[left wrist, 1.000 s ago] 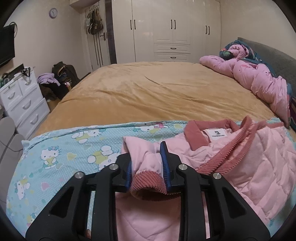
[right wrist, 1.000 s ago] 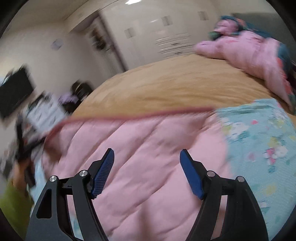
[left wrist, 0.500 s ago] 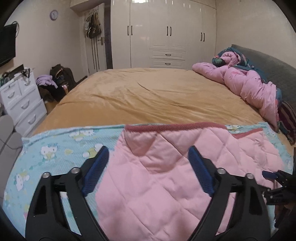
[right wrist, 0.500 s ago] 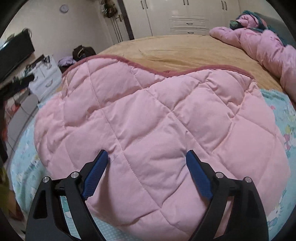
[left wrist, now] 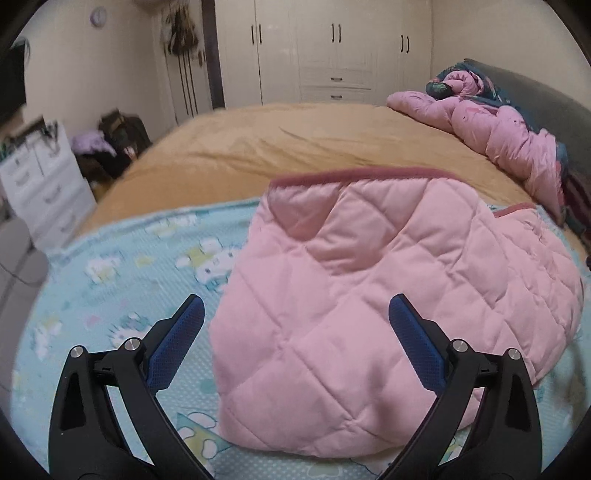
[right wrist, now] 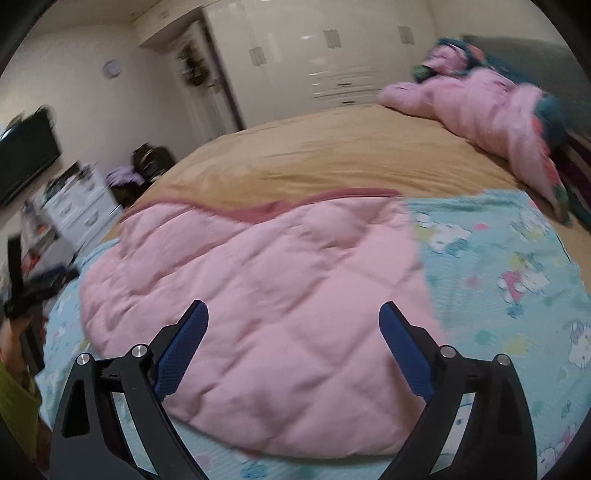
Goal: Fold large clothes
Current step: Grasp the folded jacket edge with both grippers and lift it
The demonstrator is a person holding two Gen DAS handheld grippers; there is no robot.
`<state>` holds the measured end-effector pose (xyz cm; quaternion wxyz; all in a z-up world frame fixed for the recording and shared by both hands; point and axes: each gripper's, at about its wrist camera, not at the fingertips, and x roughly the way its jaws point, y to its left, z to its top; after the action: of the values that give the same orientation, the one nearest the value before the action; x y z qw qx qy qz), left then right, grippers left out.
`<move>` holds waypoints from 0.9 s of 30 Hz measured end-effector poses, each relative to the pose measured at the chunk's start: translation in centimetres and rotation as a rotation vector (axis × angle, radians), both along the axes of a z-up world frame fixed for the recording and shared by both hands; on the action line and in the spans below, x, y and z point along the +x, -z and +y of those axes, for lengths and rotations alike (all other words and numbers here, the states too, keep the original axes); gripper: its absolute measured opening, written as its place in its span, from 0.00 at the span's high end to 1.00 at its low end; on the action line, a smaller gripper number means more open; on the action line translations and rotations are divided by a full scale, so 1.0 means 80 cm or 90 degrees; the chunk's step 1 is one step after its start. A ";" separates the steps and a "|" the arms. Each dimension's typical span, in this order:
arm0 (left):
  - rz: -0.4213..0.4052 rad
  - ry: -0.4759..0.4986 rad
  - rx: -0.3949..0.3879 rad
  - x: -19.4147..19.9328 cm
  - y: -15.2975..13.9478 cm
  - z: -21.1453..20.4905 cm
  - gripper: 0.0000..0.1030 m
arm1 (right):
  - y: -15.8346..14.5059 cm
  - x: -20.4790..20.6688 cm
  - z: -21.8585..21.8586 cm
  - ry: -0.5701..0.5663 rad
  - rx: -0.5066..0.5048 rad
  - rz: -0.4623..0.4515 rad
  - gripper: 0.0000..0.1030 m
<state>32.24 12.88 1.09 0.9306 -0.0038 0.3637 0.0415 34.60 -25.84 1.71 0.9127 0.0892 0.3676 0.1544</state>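
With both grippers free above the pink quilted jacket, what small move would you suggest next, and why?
Probably bring the left gripper down onto the near edge of the pink quilted jacket for another fold. Both it and the right gripper have just been opening and grip nothing; the jacket lies as a wide, puffy bundle on the blue cartoon-print sheet, its dark pink trim along the far edge.

Right wrist view is smearing: wardrobe [right wrist: 332, 66] doors and the dresser [right wrist: 79, 212] showing no clear detail. Pink quilted jacket [left wrist: 369, 295] is covering its own sleeves and collar. Wall clock [left wrist: 99, 15] is reading too small. Cartoon sheet [left wrist: 110, 295] is running off the bottom edge.
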 end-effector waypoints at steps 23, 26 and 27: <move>0.003 0.008 -0.062 0.047 0.041 0.032 0.81 | 0.036 0.087 -0.039 0.059 -0.026 -0.037 0.81; -0.067 0.002 -0.089 0.029 0.005 0.041 0.83 | -0.001 0.077 -0.038 0.043 -0.023 -0.097 0.82; -0.089 -0.002 -0.087 0.025 -0.008 0.041 0.83 | -0.012 0.078 -0.036 0.041 -0.028 -0.113 0.82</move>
<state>34.25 16.13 1.72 0.9512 -0.0708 0.3000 0.0175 40.81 -28.69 2.65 0.9478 0.0670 0.2859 0.1242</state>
